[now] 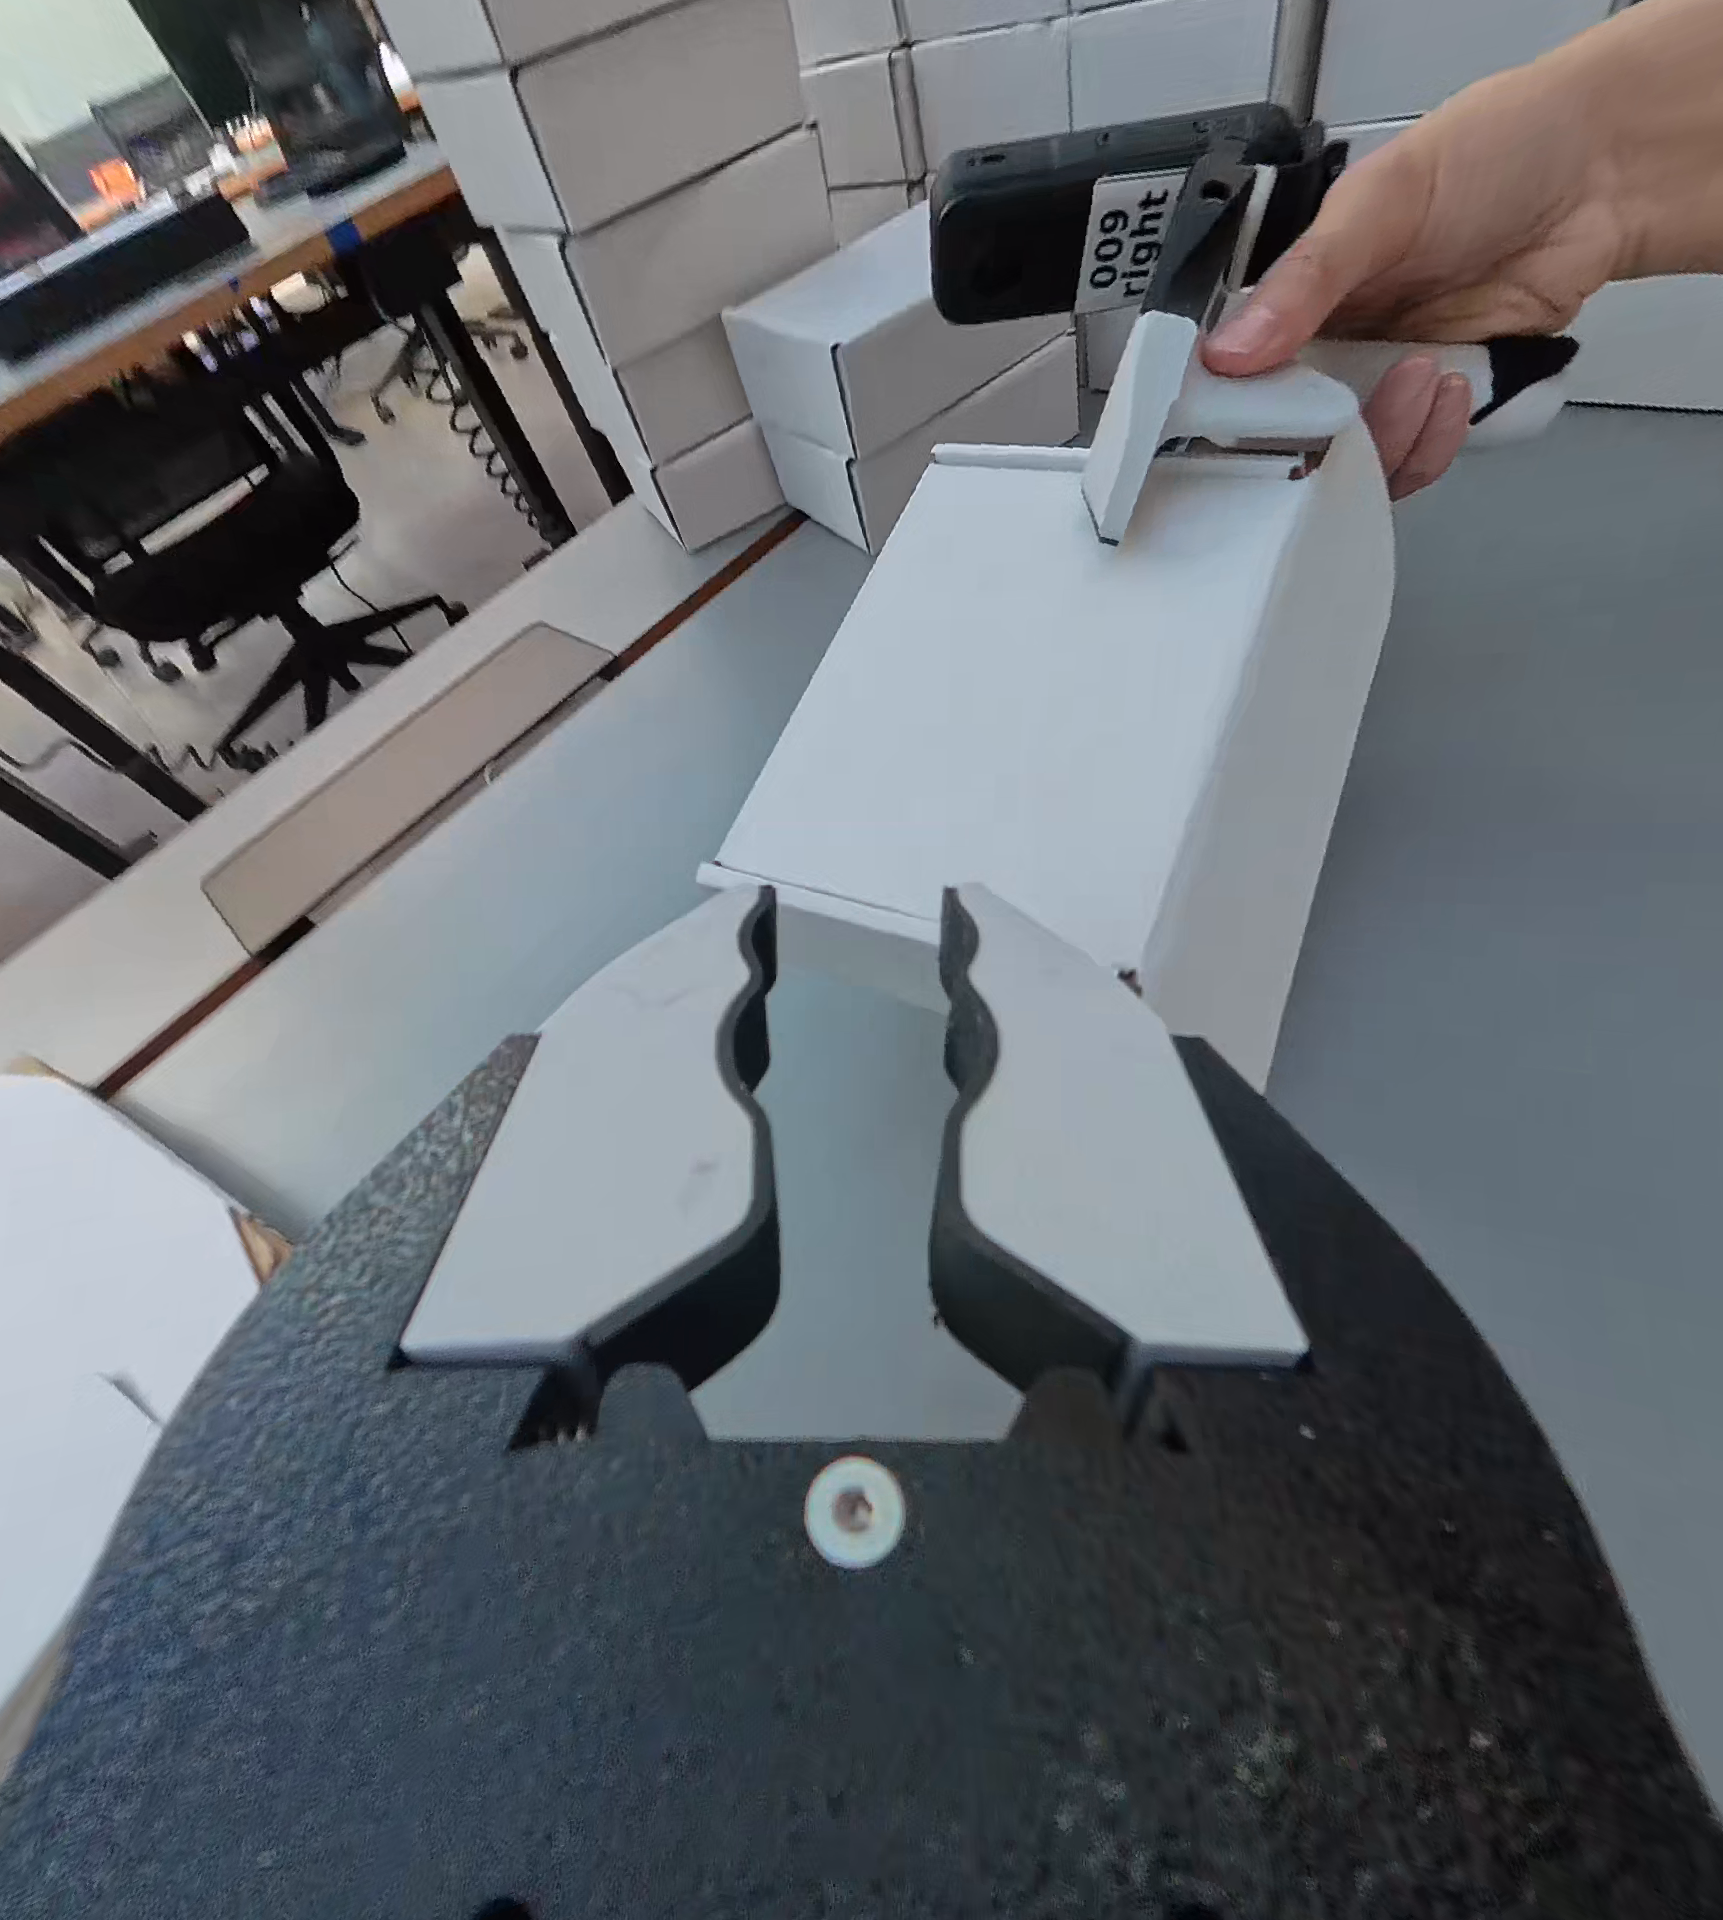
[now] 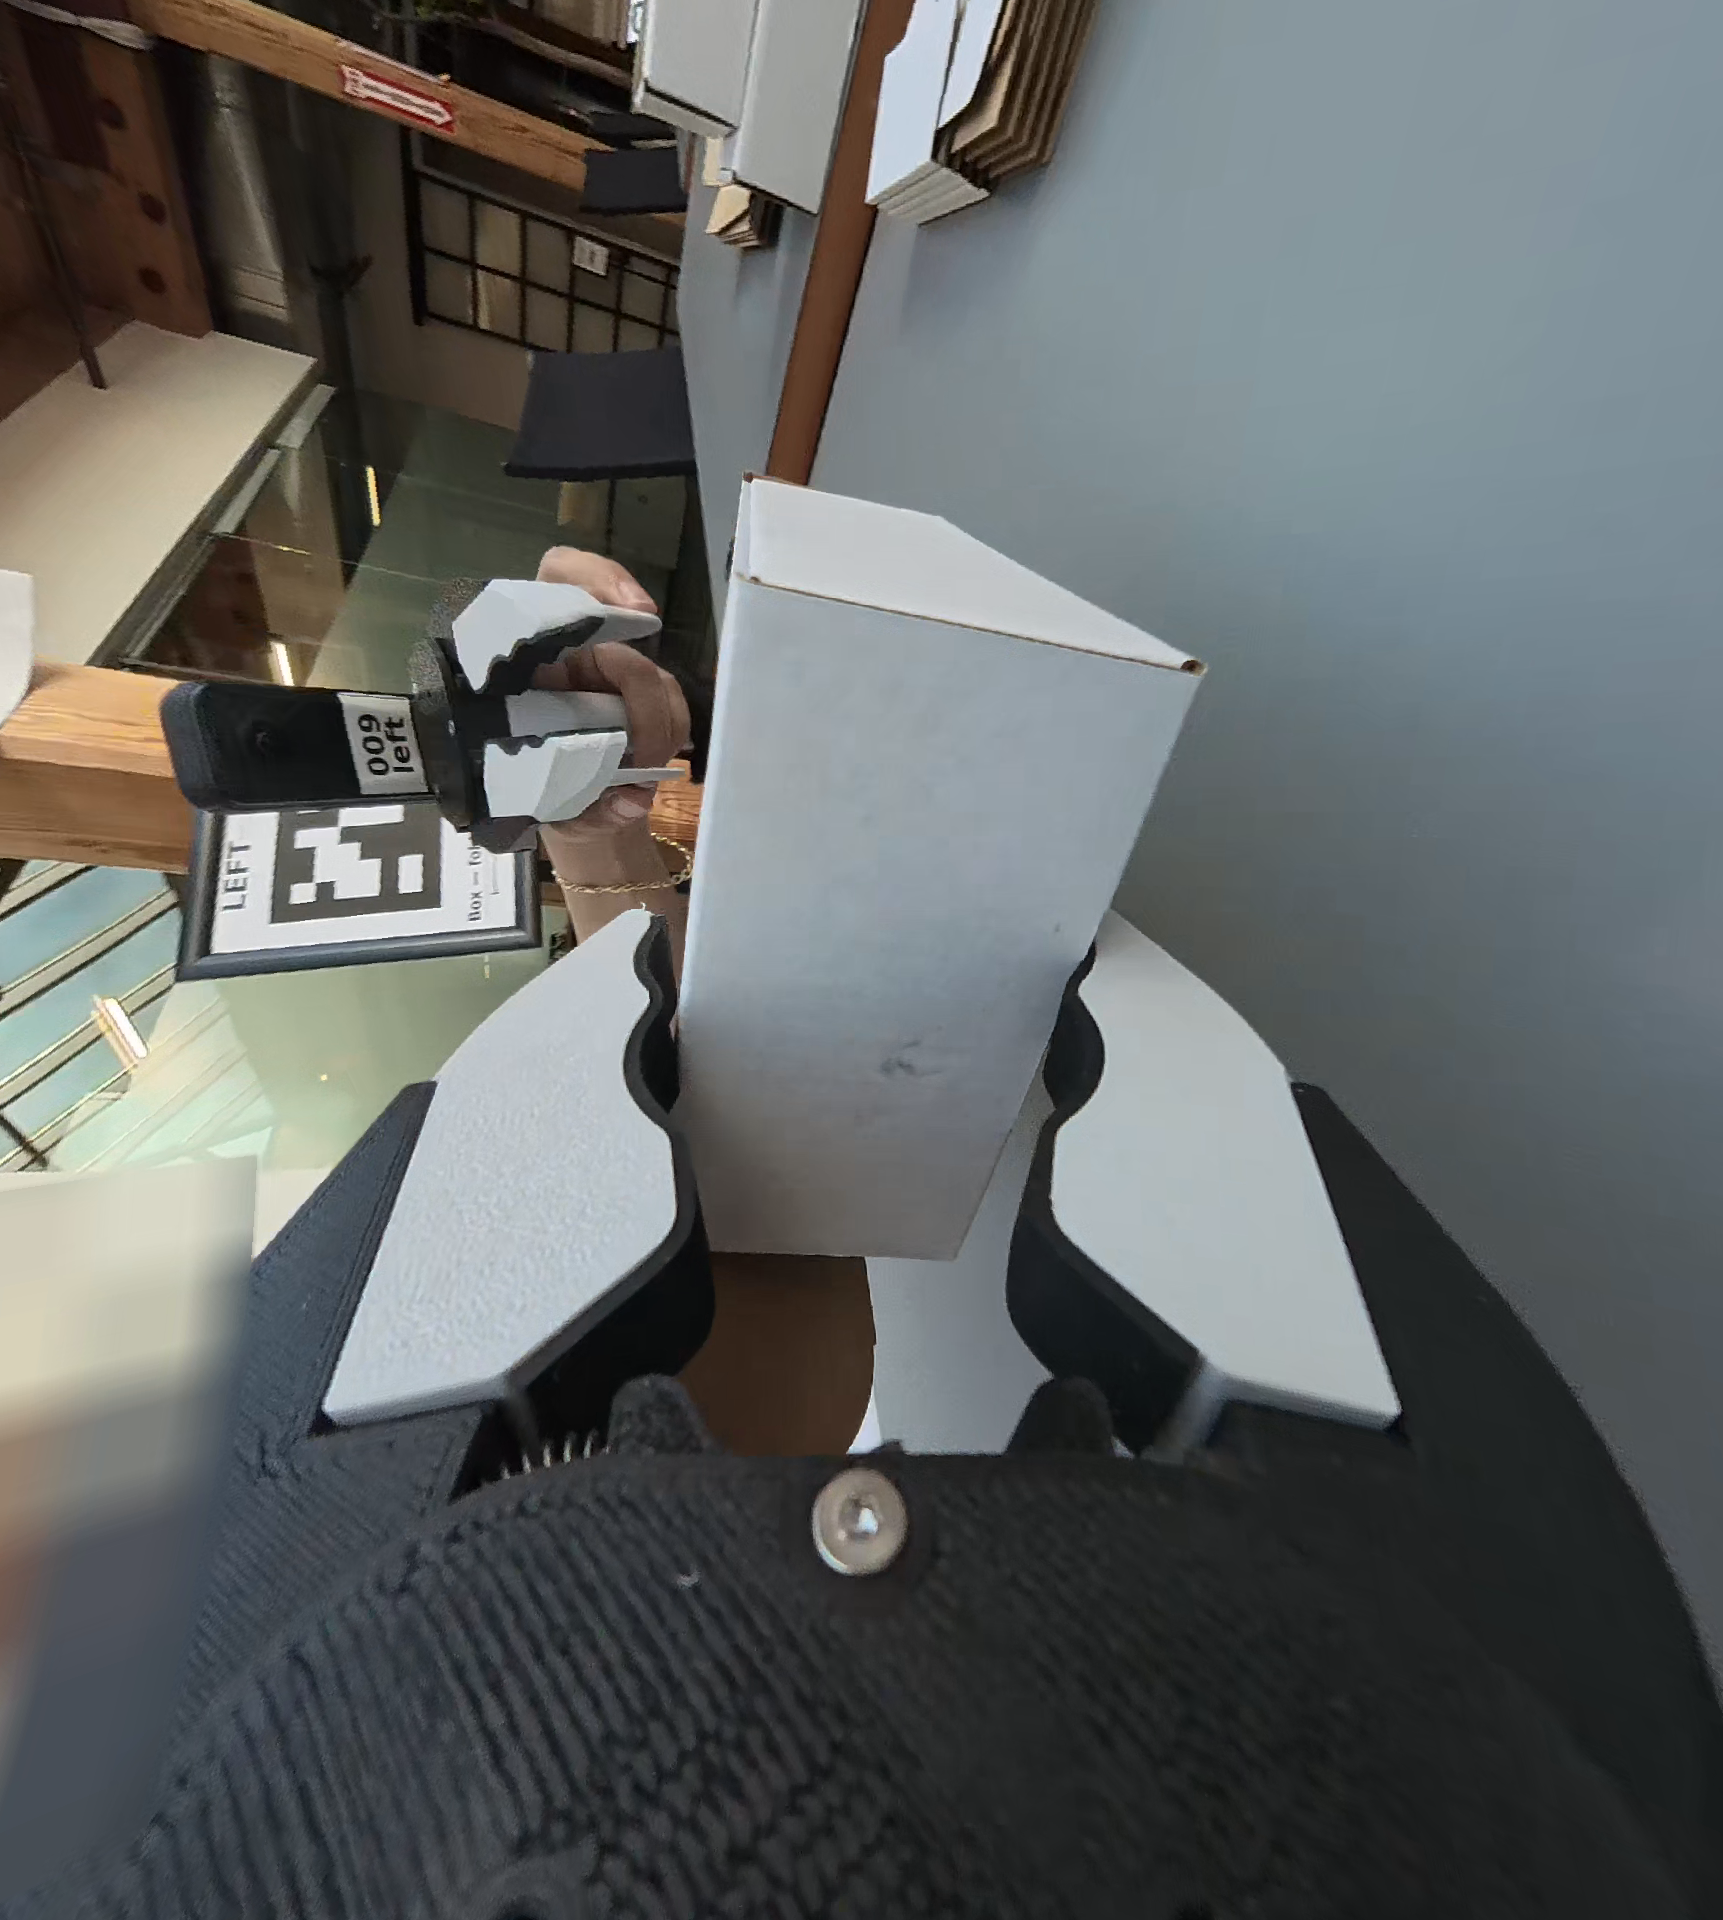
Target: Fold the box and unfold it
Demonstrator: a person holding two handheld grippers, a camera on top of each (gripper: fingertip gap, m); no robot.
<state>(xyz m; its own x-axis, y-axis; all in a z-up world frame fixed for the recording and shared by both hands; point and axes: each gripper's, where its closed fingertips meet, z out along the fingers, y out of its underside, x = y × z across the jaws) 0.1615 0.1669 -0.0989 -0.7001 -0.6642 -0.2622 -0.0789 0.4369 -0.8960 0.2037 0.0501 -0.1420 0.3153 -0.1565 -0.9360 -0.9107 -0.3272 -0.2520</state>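
A white cardboard box (image 1: 1023, 707), folded into a long closed shape, lies lengthwise on the grey table (image 1: 1563, 935). My right gripper (image 2: 867, 945) is shut on the box (image 2: 919, 831), one finger on each side of its end. In the left wrist view it (image 1: 1148, 447) grips the box's far end, held by a hand. My left gripper (image 1: 857, 914) is open and empty, its fingertips (image 1: 971, 935) just short of the box's near end. In the right wrist view it (image 2: 566, 717) hovers beside the box, apart from it.
Stacks of folded white boxes (image 1: 628, 208) stand at the back of the table. Flat cardboard blanks lie at the near left (image 1: 26, 1299) and at the far edge (image 2: 992, 104). A framed marker sign (image 2: 358, 873) stands at the left. Desks and office chairs (image 1: 244, 540) lie beyond the table edge.
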